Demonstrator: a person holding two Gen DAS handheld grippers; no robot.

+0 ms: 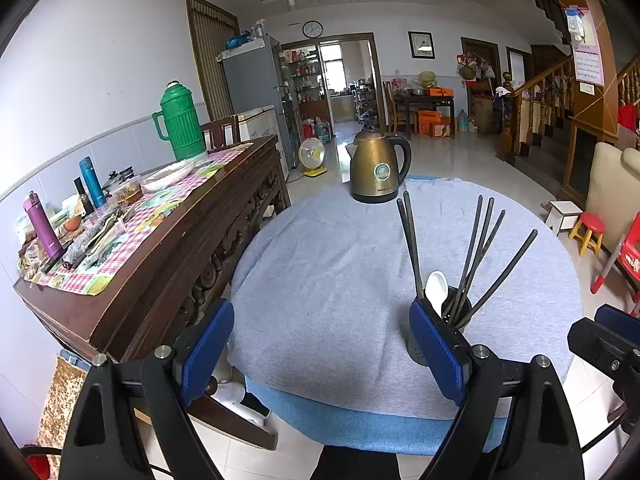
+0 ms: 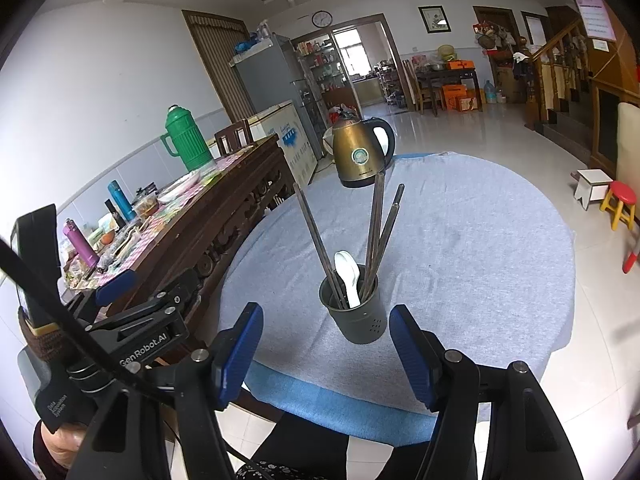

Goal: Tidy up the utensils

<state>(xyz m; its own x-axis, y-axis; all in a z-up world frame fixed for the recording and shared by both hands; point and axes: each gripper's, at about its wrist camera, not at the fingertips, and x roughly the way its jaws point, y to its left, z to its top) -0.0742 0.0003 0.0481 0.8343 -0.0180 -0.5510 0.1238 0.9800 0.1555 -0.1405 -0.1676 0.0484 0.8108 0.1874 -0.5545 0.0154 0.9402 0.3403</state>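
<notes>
Grey-clothed desk [image 2: 480,240] holds a cup [image 2: 354,316] with chopsticks [image 2: 376,232] and maybe two spoons [image 2: 348,276]. Both tools, left [image 1: 322,348] and right [image 2: 326,354], are spread wide, gripping nothing.

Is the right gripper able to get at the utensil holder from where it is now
Probably yes. The right gripper is open, and the utensil holder stands upright just ahead between its fingers, with only bare grey cloth around it. The chopsticks and white spoon rise above the rim, not across the approach.
</notes>
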